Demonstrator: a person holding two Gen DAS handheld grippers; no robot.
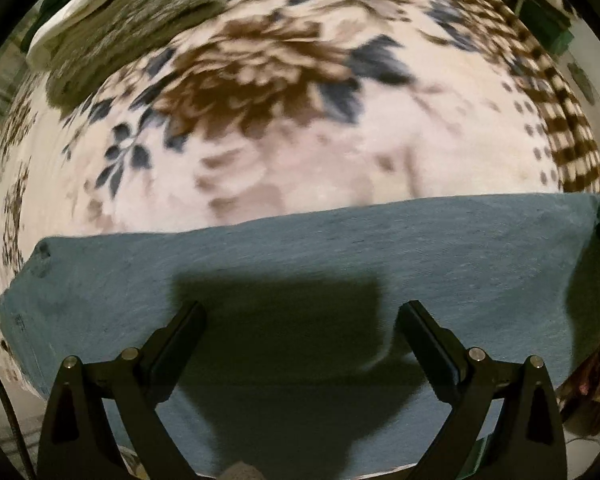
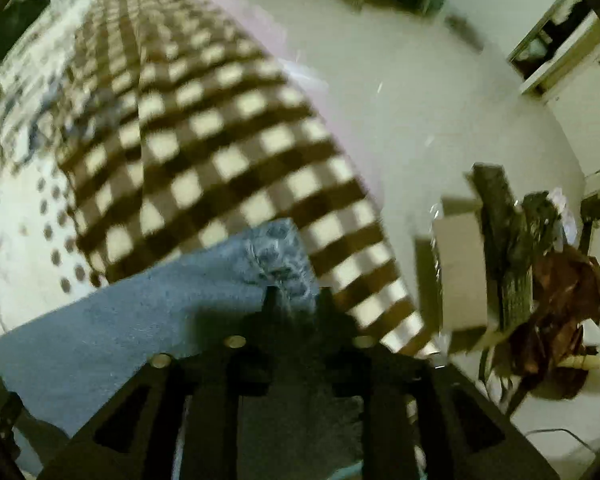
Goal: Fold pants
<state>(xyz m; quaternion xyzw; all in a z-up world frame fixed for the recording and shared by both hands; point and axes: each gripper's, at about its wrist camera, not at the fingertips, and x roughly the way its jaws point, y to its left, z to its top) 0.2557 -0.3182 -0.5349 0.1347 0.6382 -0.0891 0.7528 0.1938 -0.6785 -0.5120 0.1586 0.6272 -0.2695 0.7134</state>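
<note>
The pants [image 1: 308, 248] are blue denim and lie folded as a long band across the floral blanket [image 1: 284, 92] on the bed. My left gripper [image 1: 300, 312] hovers over the band's near side with its fingers wide apart and nothing between them. In the right wrist view the denim [image 2: 132, 312] runs to the left. My right gripper [image 2: 296, 296] is shut on the frayed corner of the pants [image 2: 278, 252], by the brown checked border [image 2: 204, 160] of the blanket.
A grey-green cloth [image 1: 140, 16] lies at the bed's far left. To the right of the bed are bare floor [image 2: 400, 100], a chair with brown clothes [image 2: 552, 308], a pale box [image 2: 460, 264] and furniture along the wall.
</note>
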